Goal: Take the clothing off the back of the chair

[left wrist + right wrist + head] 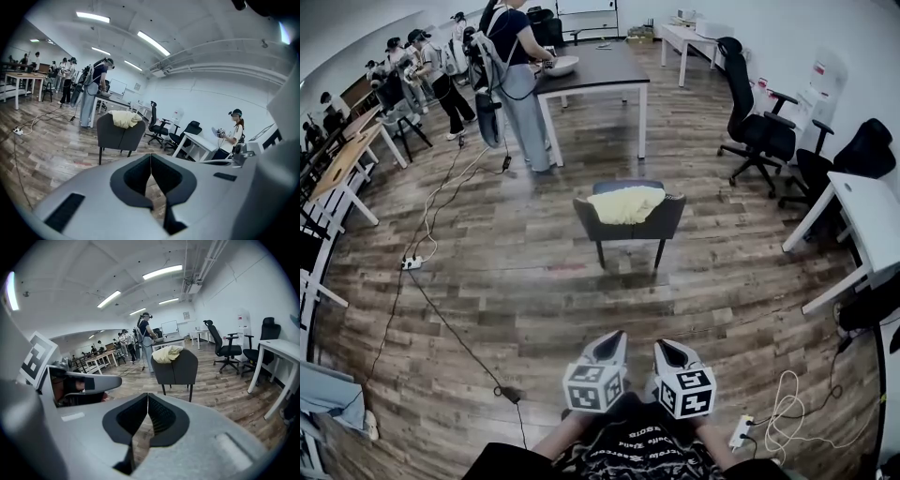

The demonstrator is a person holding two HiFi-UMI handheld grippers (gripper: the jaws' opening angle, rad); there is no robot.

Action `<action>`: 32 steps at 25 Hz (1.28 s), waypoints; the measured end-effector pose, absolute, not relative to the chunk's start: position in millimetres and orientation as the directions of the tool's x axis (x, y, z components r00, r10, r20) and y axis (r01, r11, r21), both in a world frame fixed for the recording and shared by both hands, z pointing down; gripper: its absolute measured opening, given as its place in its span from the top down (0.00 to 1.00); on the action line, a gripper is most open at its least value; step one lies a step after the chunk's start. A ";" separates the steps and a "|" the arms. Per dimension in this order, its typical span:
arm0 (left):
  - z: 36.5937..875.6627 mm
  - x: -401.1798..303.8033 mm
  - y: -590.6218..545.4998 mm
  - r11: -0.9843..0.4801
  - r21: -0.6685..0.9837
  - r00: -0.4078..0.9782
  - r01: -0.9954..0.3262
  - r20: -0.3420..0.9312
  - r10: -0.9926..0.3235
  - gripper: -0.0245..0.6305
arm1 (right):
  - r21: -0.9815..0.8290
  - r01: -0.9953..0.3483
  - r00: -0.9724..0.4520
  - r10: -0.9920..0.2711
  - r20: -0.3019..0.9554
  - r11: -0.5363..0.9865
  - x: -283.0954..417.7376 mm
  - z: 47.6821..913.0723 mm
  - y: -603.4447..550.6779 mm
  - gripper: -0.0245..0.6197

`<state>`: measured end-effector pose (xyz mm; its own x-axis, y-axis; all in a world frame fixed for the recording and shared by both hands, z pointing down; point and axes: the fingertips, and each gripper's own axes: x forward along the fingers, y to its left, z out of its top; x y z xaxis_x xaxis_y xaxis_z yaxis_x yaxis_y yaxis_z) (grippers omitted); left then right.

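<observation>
I held both tools low and close in front of me, side by side, because the work was not yet within reach: the chair (628,230) stood well apart from me across the wood-plank floor (534,309), its back turned my way. The left gripper (614,337) had its fingers (133,178) pressed together with nothing between them, and the right gripper (661,345) matched it, its fingers (161,416) closed on empty air. I judged this a carrying posture rather than a working one, since neither could take cloth until it opened. The clothing (625,203) lay bunched over the top edge of the chair back, most of it spilling toward the seat side as far as I could tell. It hung there by its own weight alone. It was pale yellow, soft and crumpled into loose folds, so I expected it to sag and trail once lifted. The chair was dark and matte, with a curved shell back on thin straight legs, and I saw nothing along that smooth rim for the fabric to catch on. The fingers had dark ribbed pads set in smooth grey housings — a texture I judged suited to pinching a raised fold near the ridge of the back.
</observation>
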<state>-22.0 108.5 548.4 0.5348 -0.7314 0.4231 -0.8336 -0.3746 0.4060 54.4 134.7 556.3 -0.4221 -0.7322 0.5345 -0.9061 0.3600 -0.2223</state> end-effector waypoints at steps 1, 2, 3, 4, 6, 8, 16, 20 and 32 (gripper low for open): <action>548.1 -22.6 106.9 -0.371 0.407 0.532 -0.835 0.423 -0.734 0.95 | -0.214 -0.904 -0.425 -0.726 0.541 0.370 53.4 556.4 133.3 0.95; 547.8 -22.5 105.2 -0.370 0.407 0.531 -0.835 0.423 -0.734 0.95 | -0.202 -0.902 -0.427 -0.720 0.547 0.381 51.9 556.0 131.4 0.94; 548.0 -22.8 103.3 -0.370 0.406 0.531 -0.836 0.424 -0.734 0.95 | -0.193 -0.899 -0.431 -0.715 0.550 0.393 49.8 555.3 129.1 0.92; 549.4 -23.8 101.1 -0.366 0.405 0.528 -0.838 0.429 -0.733 0.95 | -0.190 -0.894 -0.438 -0.710 0.550 0.405 47.3 554.4 126.2 0.89; 554.5 -27.5 95.6 -0.350 0.402 0.515 -0.846 0.446 -0.732 0.95 | -0.199 -0.884 -0.458 -0.702 0.546 0.423 43.0 553.5 118.5 0.83; 557.9 -32.0 89.2 -0.335 0.400 0.502 -0.853 0.458 -0.733 0.95 | -0.204 -0.878 -0.470 -0.697 0.542 0.434 39.9 554.3 108.9 0.79; 562.1 -40.2 46.4 -0.291 0.394 0.467 -0.872 0.491 -0.735 0.95 | -0.229 -0.858 -0.505 -0.671 0.543 0.460 35.9 554.9 57.1 0.63; 568.4 -39.1 20.9 -0.279 0.394 0.462 -0.875 0.511 -0.725 0.95 | -0.262 -0.843 -0.532 -0.651 0.542 0.471 37.3 557.2 32.0 0.60; 561.0 -31.9 -52.0 -0.241 0.384 0.423 -0.891 0.513 -0.747 0.95 | -0.215 -0.829 -0.546 -0.664 0.511 0.516 54.4 537.1 -61.2 0.54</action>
